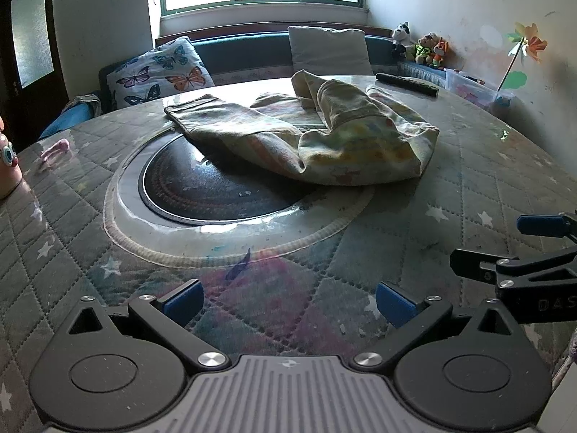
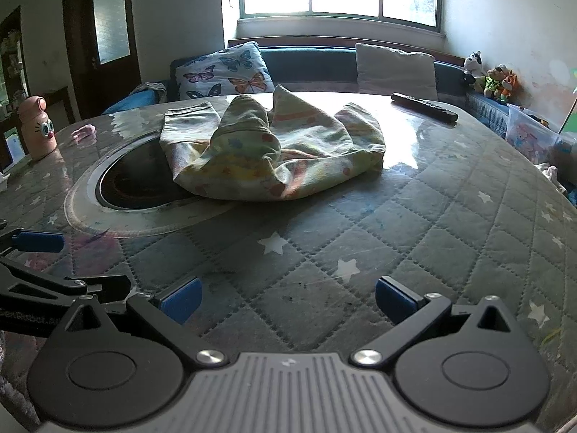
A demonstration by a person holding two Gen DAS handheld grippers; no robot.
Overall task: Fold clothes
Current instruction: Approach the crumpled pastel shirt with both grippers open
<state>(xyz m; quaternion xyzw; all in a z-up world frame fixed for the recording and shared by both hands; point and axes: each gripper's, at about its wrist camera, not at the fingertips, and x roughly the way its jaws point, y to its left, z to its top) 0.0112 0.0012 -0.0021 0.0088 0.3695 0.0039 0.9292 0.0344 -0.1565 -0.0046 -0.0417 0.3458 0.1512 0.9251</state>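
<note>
Jaws wide on both grippers [image 1: 288,305] [image 2: 286,299]; pink bottle [image 2: 38,128] whole only rightward.

A remote [image 2: 424,108] lies at the table's [image 2: 432,216] far right edge; a pink bottle [image 2: 37,128] stands at its left. Behind, a butterfly cushion [image 1: 162,72] and a plain cushion [image 1: 330,49] lean on the bench, plush toys [image 1: 420,43] in the corner

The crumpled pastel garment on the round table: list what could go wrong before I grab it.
1. The crumpled pastel-print garment lies partly over the dark round glass inset; dragging it may snag on the rim.
2. The black remote control lies just beyond it and could be swept off when the cloth is spread.
</note>
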